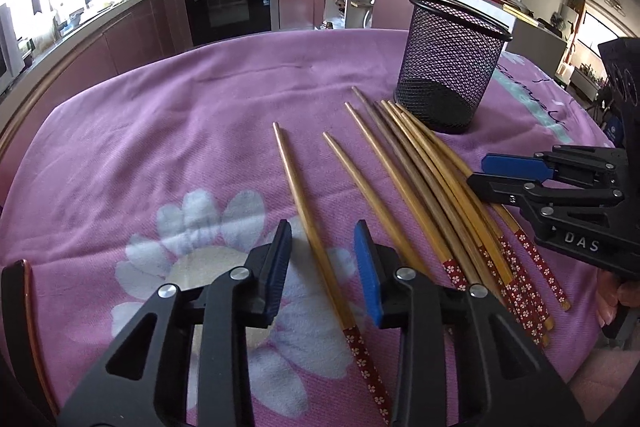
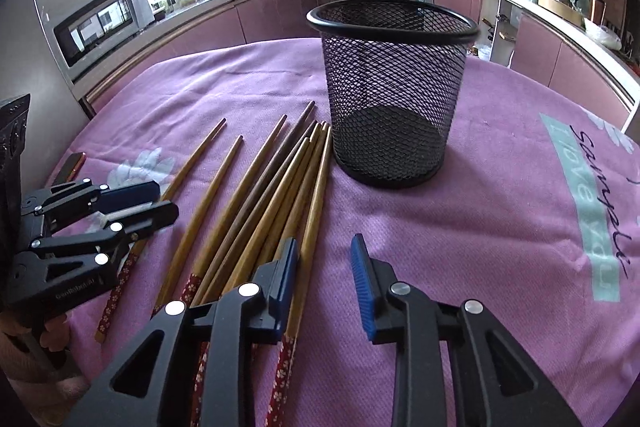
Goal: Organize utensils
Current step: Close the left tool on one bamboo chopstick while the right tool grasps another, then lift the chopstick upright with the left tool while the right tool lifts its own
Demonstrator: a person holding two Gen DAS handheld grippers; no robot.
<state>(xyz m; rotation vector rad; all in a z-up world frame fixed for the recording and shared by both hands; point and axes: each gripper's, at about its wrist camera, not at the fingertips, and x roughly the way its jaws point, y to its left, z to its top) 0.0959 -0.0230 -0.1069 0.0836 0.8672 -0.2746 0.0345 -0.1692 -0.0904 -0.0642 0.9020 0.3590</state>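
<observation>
**Left wrist view.** The left gripper (image 1: 323, 239) points down at the worktop, and its fingers (image 1: 280, 267) stand apart on either side of a single chopstick (image 1: 304, 211). The pads do not press on it. I take this straddle as lining up to pick that chopstick out, since it lies a little clear of the others.

The rest of the chopsticks (image 1: 420, 167) fan out towards 1 o'clock, thin tips away and red flowered ends near. Their tips point at the mesh cup (image 1: 452, 67), which stands upright and empty, just beyond the tips. That is most likely where they are meant to go.

At 3 o'clock the right gripper (image 1: 492, 175) reaches in low over the pile.

**Right wrist view.** The right gripper (image 2: 325, 247) has its fingers (image 2: 286, 279) parted and gripping nothing. The outermost chopstick of the pile lies in the gap, close by the 9 o'clock finger. The cup (image 2: 392, 87) stands at 12 o'clock, and the left gripper (image 2: 166, 201) sits at 9 o'clock.

**Surface and room.** A pink towel (image 2: 480, 227) with white flowers and a teal strip of lettering covers the worktop. It is soft, so the chopsticks should not roll. Around it is a kitchen with pink cabinets, a black oven (image 1: 230, 7), a microwave (image 2: 100, 23) and bright windows.
</observation>
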